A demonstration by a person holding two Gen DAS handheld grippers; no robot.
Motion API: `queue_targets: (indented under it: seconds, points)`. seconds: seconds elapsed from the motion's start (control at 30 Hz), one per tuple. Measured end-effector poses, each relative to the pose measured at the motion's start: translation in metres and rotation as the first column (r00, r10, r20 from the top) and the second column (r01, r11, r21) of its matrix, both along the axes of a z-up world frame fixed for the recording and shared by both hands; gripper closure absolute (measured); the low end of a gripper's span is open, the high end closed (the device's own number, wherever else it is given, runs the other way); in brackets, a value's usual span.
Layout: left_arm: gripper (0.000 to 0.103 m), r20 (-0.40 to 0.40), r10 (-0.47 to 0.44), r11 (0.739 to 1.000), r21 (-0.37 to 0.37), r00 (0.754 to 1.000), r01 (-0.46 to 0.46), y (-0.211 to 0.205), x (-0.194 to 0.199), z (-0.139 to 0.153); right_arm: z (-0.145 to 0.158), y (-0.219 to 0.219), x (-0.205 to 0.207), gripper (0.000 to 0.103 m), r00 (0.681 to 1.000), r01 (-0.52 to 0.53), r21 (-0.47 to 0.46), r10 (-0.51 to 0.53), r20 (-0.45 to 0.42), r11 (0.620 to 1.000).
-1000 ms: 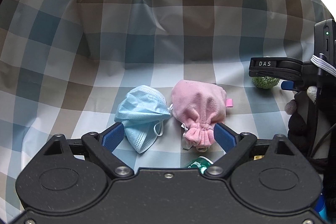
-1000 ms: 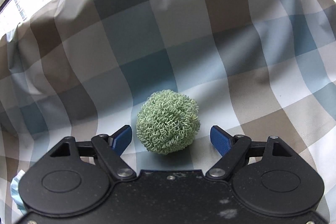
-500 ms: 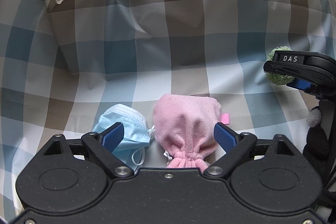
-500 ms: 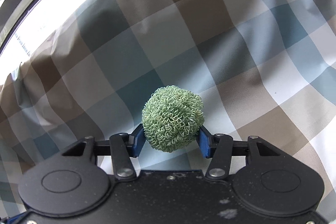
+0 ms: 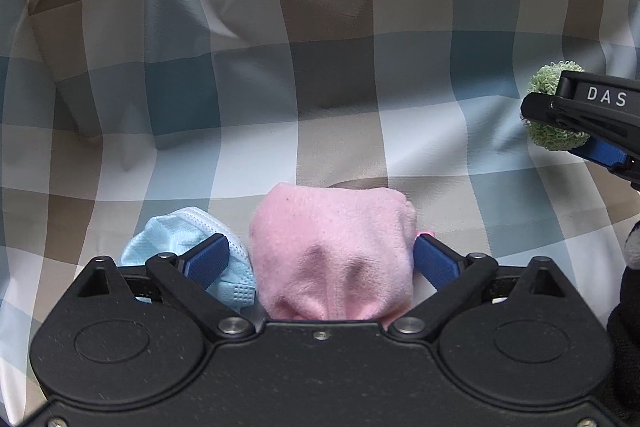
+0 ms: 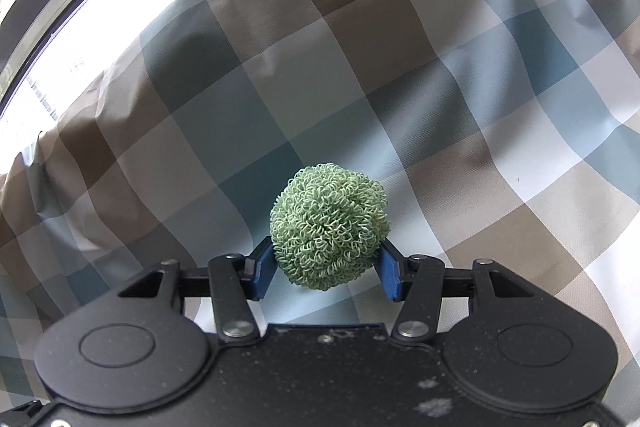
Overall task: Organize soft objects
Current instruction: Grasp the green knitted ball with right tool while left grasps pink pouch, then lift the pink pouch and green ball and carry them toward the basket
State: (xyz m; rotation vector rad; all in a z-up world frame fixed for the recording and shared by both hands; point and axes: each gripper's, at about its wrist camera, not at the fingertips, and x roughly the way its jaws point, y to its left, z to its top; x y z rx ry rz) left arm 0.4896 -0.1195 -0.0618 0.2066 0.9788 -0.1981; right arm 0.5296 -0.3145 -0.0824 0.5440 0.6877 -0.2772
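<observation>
Right gripper (image 6: 326, 269) is clenched on the green curly scrubber ball (image 6: 329, 225), which I judge is lifted off the checked cloth (image 6: 440, 75). My left gripper (image 5: 320, 261) is spread wide around the pink fleece pouch (image 5: 334, 251), its fingers not yet pressing it. A blue face mask (image 5: 176, 237) lies touching the pouch's left side, partly behind one finger. By my reading, one item is picked, one is about to be, and nothing is sorted yet; no destination shows.
</observation>
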Motion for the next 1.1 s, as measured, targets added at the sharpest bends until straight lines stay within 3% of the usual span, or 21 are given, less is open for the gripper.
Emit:
queue_targets:
  seconds: [0.2,0.27,0.5,0.7,0.9,1.1]
  points:
    - [0.010,-0.036,-0.030,0.999,-0.012,0.999,0.030,-0.004,0.001,-0.005,-0.001,0.001,0.001,0.051,1.000,-0.002,-0.003,0.002,-0.001,1.000]
    - [0.035,-0.027,-0.037,0.999,0.000,0.999,0.037,-0.005,-0.002,-0.006,-0.001,0.001,0.001,0.051,1.000,-0.001,-0.004,0.001,0.000,1.000]
    - [0.037,0.010,-0.043,0.998,-0.052,0.999,0.043,0.007,-0.022,0.007,-0.001,0.001,0.001,0.051,1.000,0.000,-0.012,0.000,0.005,1.000]
    - [0.037,0.074,-0.034,0.992,-0.119,0.997,0.043,0.025,-0.055,0.041,0.000,0.003,0.002,0.051,1.000,0.001,-0.030,-0.001,0.009,1.000]
    - [0.037,0.161,-0.022,0.986,-0.158,0.987,0.048,0.042,-0.105,0.086,0.002,0.007,0.001,0.051,1.000,0.002,-0.068,0.000,0.021,0.998]
    - [0.037,0.202,-0.013,0.982,-0.184,0.979,0.051,0.060,-0.162,0.103,0.009,0.011,-0.004,0.051,0.997,0.020,-0.121,-0.010,0.076,0.992]
